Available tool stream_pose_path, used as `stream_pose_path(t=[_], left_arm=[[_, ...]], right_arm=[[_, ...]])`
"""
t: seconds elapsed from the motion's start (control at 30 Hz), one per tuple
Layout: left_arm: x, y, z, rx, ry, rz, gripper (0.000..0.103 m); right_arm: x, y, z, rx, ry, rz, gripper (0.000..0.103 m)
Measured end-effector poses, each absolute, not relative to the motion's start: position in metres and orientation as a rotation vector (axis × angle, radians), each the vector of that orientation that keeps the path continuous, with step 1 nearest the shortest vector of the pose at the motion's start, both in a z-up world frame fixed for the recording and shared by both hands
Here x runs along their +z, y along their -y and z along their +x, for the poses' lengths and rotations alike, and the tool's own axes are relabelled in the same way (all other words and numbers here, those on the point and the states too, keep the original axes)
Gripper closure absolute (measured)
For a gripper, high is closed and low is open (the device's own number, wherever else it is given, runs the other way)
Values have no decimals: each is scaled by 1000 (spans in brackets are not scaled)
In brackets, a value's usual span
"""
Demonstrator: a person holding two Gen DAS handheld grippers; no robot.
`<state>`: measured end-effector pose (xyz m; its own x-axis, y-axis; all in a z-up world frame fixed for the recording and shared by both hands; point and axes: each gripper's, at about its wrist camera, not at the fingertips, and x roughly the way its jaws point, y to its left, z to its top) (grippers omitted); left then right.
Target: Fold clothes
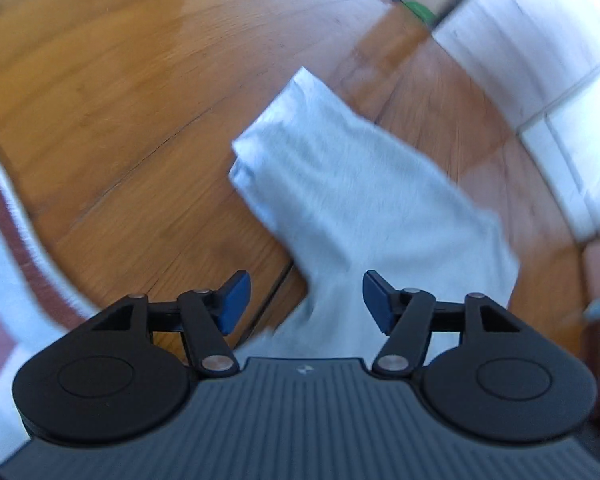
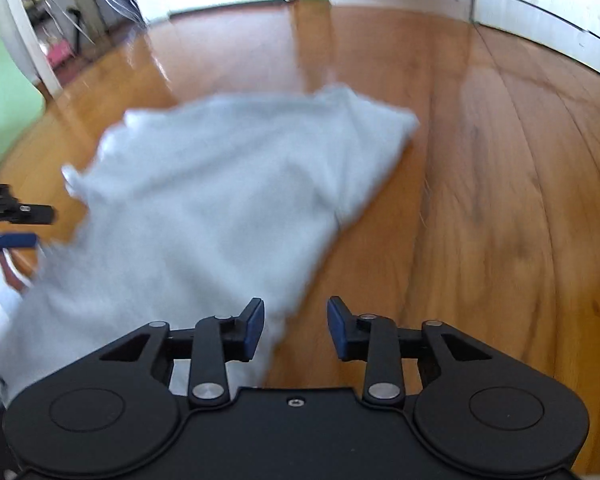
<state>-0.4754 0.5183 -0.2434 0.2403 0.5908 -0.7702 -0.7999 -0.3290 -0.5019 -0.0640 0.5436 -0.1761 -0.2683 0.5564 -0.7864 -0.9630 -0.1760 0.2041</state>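
Observation:
A light grey garment (image 1: 352,200) lies partly folded on the wooden floor (image 1: 120,100), blurred in both views. My left gripper (image 1: 306,292) hovers over its near end, open, with cloth below the gap but nothing pinched between the blue pads (image 1: 234,300). In the right wrist view the same garment (image 2: 204,184) spreads left of centre. My right gripper (image 2: 296,312) is open over the garment's near right edge; its left pad (image 2: 254,328) is above cloth and its right pad above bare floor. The left gripper (image 2: 28,226) shows at that view's left edge.
A white cloth with maroon stripes (image 1: 4,240) lies at the left. White cabinet fronts (image 1: 540,60) line the far right side, with a green object (image 1: 420,8) near them. A green surface (image 2: 4,100) and cluttered shelving (image 2: 52,20) stand at the far left.

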Motion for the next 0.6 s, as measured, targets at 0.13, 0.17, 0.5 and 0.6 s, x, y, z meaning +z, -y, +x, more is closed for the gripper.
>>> stream_pose_path(t=[0.13,0.17,0.5,0.6], left_arm=[[-257,-552,-484,1452,-266,-1303,38],[-261,-559,-484,1457,-284,-1315,38],[-273,-593,-467,1502,-326,-1239,26],[-276,-606,-467,1540,-318,-1160,10]], right_arm=[[-167,-597,-67,1842,-998,-581,64],[-165,-610,-68,1865,-1055,-537,63],[-193,-694,-91,1738,-1407,-445,49],[-193,-708,-108,1735,-1285,-574,49]])
